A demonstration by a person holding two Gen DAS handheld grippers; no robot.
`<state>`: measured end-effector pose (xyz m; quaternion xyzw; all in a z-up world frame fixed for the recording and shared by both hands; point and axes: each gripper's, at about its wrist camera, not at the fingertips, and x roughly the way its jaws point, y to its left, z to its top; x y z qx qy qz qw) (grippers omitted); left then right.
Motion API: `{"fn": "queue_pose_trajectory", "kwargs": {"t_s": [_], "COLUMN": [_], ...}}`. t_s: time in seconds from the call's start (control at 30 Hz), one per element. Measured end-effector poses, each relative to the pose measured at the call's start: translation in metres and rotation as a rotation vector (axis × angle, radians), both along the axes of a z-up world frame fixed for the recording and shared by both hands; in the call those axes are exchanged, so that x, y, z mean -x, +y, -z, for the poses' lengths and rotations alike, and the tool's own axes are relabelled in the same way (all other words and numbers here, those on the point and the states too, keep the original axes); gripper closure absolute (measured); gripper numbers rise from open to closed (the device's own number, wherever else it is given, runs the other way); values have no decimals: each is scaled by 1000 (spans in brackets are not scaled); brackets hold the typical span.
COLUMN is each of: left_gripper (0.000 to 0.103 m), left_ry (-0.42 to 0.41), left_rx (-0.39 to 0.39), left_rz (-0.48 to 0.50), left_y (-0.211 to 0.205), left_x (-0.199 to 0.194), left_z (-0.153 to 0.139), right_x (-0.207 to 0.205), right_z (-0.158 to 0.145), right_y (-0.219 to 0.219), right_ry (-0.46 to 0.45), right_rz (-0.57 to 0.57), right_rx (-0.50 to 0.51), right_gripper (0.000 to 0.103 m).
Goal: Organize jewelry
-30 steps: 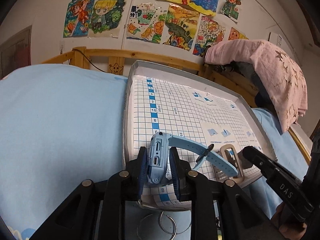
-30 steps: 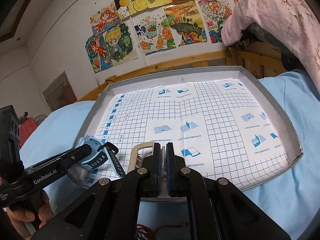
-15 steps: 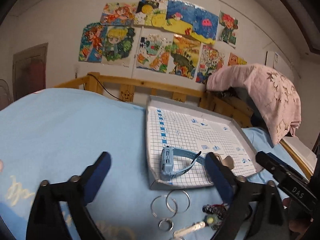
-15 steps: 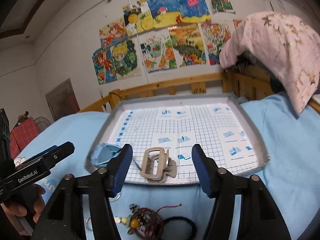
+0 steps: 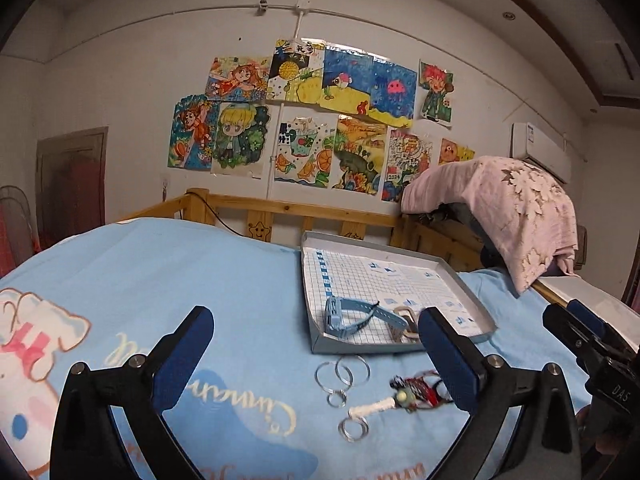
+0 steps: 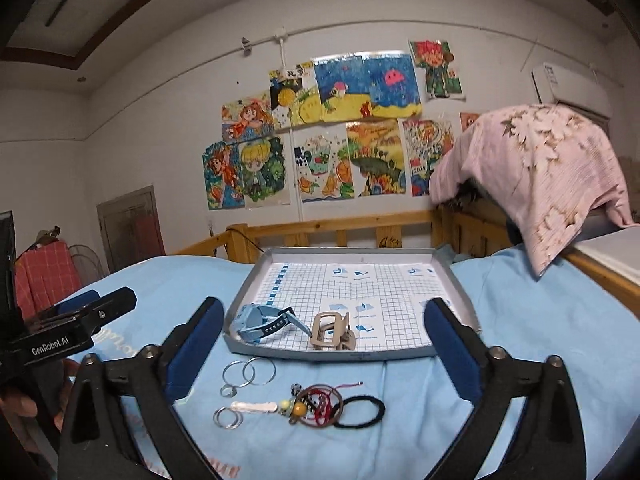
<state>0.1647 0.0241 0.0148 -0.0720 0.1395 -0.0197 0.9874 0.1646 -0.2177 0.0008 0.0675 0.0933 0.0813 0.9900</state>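
On the blue bed sheet (image 6: 520, 320) short of the tray (image 6: 456, 280), where the watch (image 6: 260, 322) and hair clip (image 6: 330, 330) already lie, the rings (image 6: 250, 372) and tangled cords (image 6: 320, 402) could snag together or slip flat under my fingers, left gripper (image 5: 316, 350) released and right gripper (image 6: 324, 346) still opening, both empty.

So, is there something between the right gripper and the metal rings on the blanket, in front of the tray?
Nothing visible blocks it. The right gripper is open and empty. The metal rings lie loose on the blue blanket, apart from the tray; the beaded bracelets lie beside them, not over.
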Motion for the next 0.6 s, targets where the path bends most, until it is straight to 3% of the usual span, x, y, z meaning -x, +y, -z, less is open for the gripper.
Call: {"fn": "queue_pose_trajectory", "kwargs": {"t_s": [0.43,0.6], "left_gripper": [0,0], "left_ry": [8,31], "left_rx": [-23,-27], "left_rz": [2,6], "left_y": [3,2], "left_x": [87,104], "left_z": [13,21], "right_x": [85,107], "right_z": [4,11], "right_y": [-1,-2], "right_ry": [13,34], "right_rz": [-6,-7], "right_rx": [4,17], "right_gripper": [2,2]}}
